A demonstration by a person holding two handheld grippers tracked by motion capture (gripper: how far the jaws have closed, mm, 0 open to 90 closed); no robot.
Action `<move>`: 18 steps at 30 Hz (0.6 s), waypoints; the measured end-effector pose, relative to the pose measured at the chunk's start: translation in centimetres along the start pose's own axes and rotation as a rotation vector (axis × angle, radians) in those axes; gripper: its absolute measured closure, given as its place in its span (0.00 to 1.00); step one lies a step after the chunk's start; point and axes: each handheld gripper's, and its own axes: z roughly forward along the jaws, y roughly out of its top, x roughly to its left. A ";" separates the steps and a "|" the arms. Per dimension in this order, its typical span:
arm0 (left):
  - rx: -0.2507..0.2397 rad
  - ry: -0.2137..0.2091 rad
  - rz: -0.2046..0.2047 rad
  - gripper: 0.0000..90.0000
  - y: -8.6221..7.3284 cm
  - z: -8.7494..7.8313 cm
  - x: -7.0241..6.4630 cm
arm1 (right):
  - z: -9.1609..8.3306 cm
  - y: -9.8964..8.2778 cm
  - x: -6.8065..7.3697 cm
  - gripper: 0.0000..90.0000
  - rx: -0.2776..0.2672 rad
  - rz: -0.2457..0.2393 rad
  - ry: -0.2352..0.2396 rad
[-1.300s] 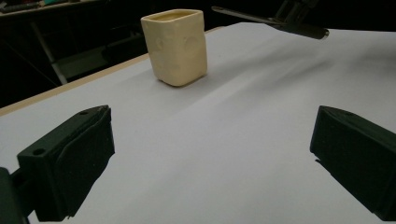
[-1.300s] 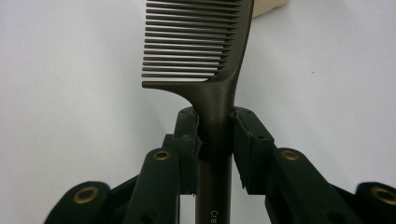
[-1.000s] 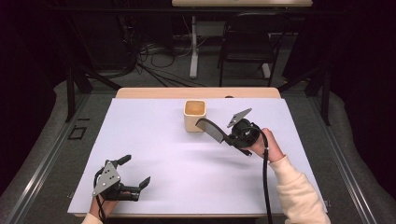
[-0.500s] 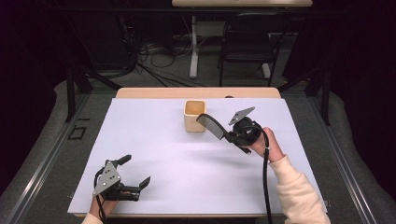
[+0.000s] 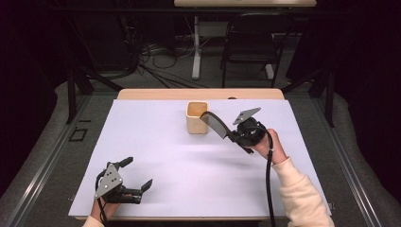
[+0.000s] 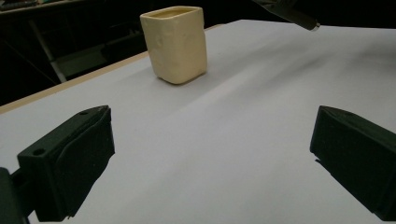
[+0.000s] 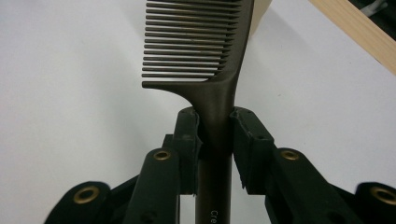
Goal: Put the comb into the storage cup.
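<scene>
Right claw (image 7: 215, 135) clamping dark comb (image 7: 201, 46), handle lettering "Cre", left claw (image 6: 210, 163) open

A dark comb (image 7: 212, 70), clamped by its handle, tilts over the cream cup (image 5: 196, 117).

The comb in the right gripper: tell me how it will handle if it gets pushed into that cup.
The comb looks like stiff plastic, clamped by its handle in the right gripper, so it probably stays straight. Its thin teeth may flex or catch. The cup stands tall and unheld, so a sideways nudge might tip it.
</scene>
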 end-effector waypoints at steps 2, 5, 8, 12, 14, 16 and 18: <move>0.001 -0.001 0.002 0.00 0.0 0.0 0.0 | 0.0 0.0 0.0 0.80 -0.010 0.007 -0.003; 0.000 -0.001 0.002 0.00 0.0 0.0 0.0 | 0.0 0.0 -0.1 0.80 -0.019 0.013 -0.011; -0.001 0.001 0.004 0.00 0.0 0.0 0.0 | 0.0 0.0 0.0 0.80 -0.029 0.019 -0.014; -0.001 0.000 0.004 0.00 0.0 0.0 0.0 | 0.1 0.0 -0.1 0.80 -0.038 0.015 -0.013; -0.001 0.000 0.002 0.00 0.0 0.0 0.0 | 0.1 0.0 -0.1 0.80 -0.041 0.018 -0.019; -0.001 0.000 0.002 0.00 0.0 0.0 -0.1 | 0.2 0.0 -0.1 0.80 -0.052 0.025 -0.024; -0.003 0.000 0.003 0.00 0.0 0.0 0.0 | 0.1 0.0 -0.2 0.80 -0.063 0.029 -0.032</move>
